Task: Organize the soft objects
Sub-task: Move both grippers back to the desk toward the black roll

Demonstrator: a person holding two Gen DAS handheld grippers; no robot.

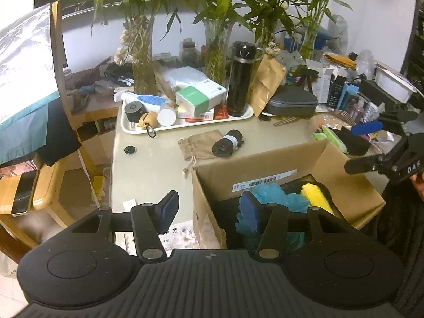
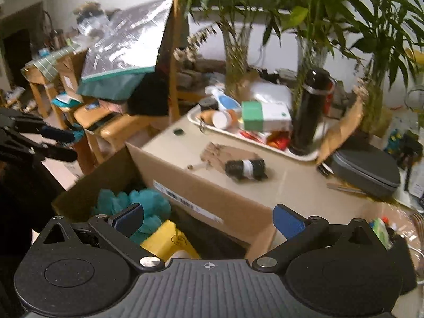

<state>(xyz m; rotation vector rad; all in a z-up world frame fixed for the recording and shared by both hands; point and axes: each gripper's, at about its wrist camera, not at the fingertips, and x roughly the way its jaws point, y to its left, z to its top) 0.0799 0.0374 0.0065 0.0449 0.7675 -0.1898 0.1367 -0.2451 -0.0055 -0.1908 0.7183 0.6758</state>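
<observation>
1. The left gripper sits at 6 o'clock in the left wrist view, its jaws partly apart with nothing between them; one blue pad hangs over the table edge, the other over the box.
2. The cardboard box stands open on the beige table, at about 4 o'clock from the middle of that view.
3. Inside the box lie the soft things: a teal bath sponge and, just beside it toward 3 o'clock, a yellow cloth.
4. Beyond the box, toward 12 o'clock, a tan drawstring pouch lies flat on the table with a black roll of bags touching its right edge.
5. Further toward 12 o'clock a white tray holds a black flask standing upright and a green-and-white carton.
6. A grey zip case rests near 2 o'clock, beside the tray.
7. The right gripper fills 6 o'clock of the right wrist view, jaws spread wide and empty, above the box's near corner.
8. In that view the teal sponge and yellow cloth lie at 7 o'clock, under the gripper's left finger.
9. The left gripper appears there at 9 o'clock, and the right gripper shows at 3 o'clock in the left view.
</observation>
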